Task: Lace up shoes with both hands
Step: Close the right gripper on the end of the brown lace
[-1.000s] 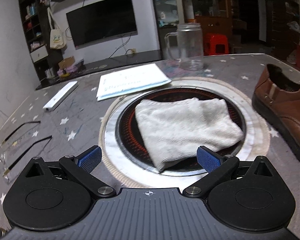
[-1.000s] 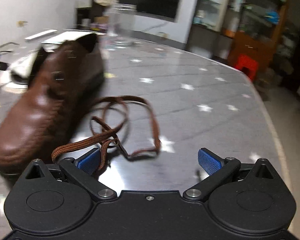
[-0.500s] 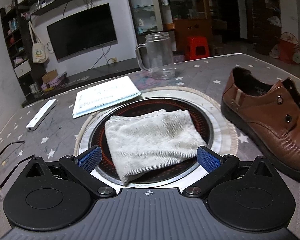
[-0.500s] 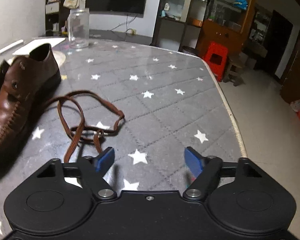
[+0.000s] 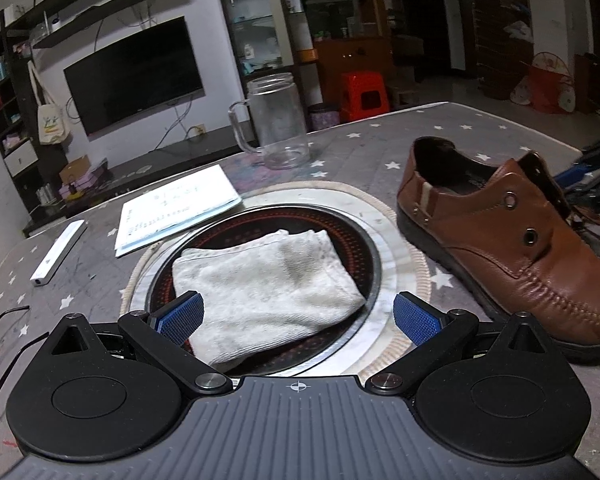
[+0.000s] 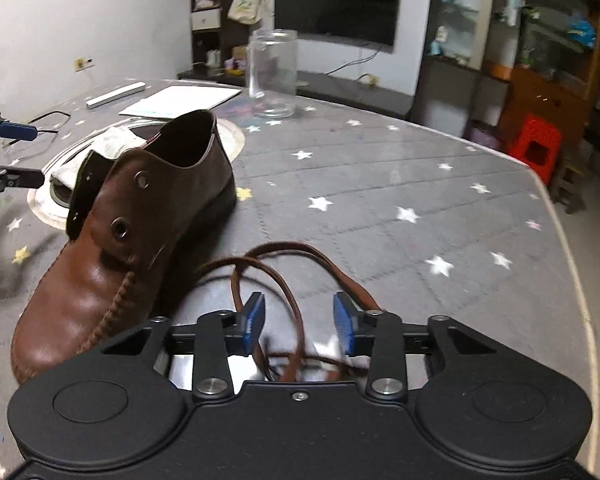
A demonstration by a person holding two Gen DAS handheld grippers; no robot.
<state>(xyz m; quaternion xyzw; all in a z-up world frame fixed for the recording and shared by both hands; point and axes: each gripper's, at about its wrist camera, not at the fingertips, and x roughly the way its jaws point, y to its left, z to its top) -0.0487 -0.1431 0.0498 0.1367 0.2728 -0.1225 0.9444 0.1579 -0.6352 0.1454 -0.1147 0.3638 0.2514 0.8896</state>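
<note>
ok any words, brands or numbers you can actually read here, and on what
None can be read.
Paper sheet: printed lines, too small.
Tote bag: a design, blurred.
Shoe insole: a faint mark, illegible.
White stick: no text visible.

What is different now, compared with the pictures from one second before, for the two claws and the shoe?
The right claw has narrowed from wide open and is closing around the loose brown shoelace, which passes between its pads, not yet pinched. The left claw swung so the brown leather shoe shows fully. Unchanged: left claw open, shoe unlaced, grey folded cloth on the round burner.
</note>
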